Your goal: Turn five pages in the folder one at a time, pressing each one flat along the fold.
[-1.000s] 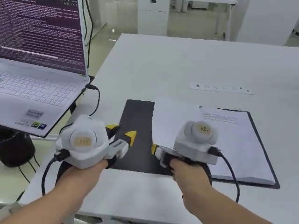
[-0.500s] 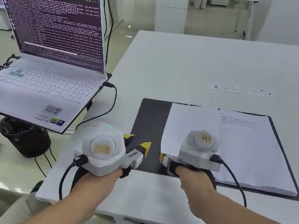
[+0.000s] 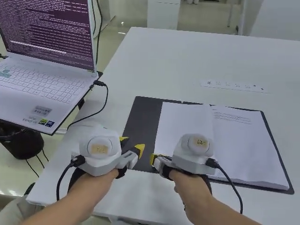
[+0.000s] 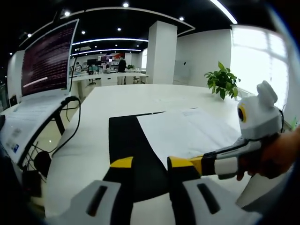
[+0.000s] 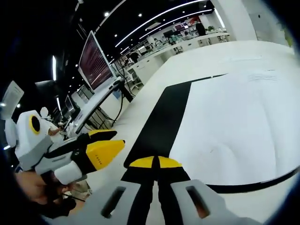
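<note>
The open folder lies on the white table with its black cover (image 3: pixel 143 124) bare at the left. A blank white page (image 3: pixel 185 124) rests across the middle, slightly bowed, over the printed stack (image 3: pixel 243 140). My left gripper (image 3: pixel 132 146) hovers over the folder's near left corner, its yellow jaws apart with nothing between them; its own view shows my left gripper (image 4: pixel 151 164) facing the black cover (image 4: pixel 124 140) and the page (image 4: pixel 187 133). My right gripper (image 3: pixel 154 160) sits just to the right at the folder's near edge. In its own view my right gripper (image 5: pixel 154 162) is shut and empty over the black cover (image 5: pixel 161 126).
An open laptop (image 3: pixel 42 56) stands on a stand off the table's left edge, its black cable (image 3: pixel 96 110) trailing down. A white power strip (image 3: pixel 234 86) lies beyond the folder. The table's near edge runs just under both hands.
The head camera has shifted a little. Both grippers stay at the folder's near left edge, and the white page keeps lying across the middle.
</note>
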